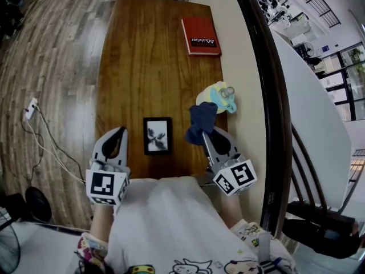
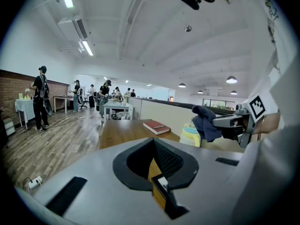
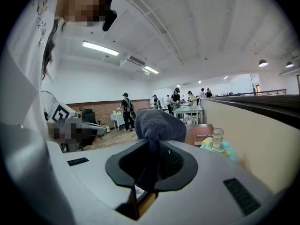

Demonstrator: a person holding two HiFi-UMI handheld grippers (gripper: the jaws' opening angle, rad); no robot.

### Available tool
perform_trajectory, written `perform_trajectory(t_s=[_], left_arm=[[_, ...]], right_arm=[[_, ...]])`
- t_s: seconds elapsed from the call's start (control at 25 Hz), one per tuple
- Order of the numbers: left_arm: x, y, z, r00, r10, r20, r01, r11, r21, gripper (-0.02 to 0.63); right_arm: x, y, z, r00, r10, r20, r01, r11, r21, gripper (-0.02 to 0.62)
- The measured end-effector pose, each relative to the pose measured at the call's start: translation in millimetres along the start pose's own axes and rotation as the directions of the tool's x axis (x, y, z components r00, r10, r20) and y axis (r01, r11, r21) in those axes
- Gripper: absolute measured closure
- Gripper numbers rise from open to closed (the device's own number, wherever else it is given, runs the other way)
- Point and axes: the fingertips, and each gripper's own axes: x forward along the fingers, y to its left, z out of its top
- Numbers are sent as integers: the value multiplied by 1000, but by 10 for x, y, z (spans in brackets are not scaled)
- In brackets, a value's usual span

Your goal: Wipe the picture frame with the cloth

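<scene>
**Spotter:** Where's the frame, and what are the fingers doing?

**Me:** The picture frame (image 1: 157,135) lies flat near the near edge of the bench (image 1: 142,50), between my two grippers. On the left gripper (image 1: 120,135) the fingers are pressed together with nothing in them, and it sits just left of the frame. On the right gripper (image 1: 205,133) the fingers are clamped on the dark blue cloth (image 1: 201,123), which is bunched past the tips. It is held off the bench, right of the frame, and does not touch it.

**Spotter:** Risks?

**Me:** Three, by my reckoning.
- Nothing pins the frame. A sideways wipe could push it along the bench or off the near edge, so I'd want the left gripper steadying it.
- The cloth is a loose wad. If I press too low, the hard fingertips could meet the glass instead of the fabric.
- A yellow-and-blue bottle (image 1: 219,97) stands close behind the cloth at the right edge. A wide swing could knock it over.

The red book (image 1: 201,36) at the far right corner is well clear.
</scene>
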Motion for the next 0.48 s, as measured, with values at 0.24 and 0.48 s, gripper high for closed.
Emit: perform_trajectory(t_s=[0.24, 0.48], left_arm=[[18, 24, 10, 1000, -5, 6, 5, 1000, 22, 603], [45, 28, 19, 1000, -14, -1, 14, 1000, 16, 603]], right_arm=[[10, -10, -12, 1000, 1, -2, -1, 1000, 3, 552], [-4, -21, -26, 1000, -4, -7, 4, 1000, 4, 552]])
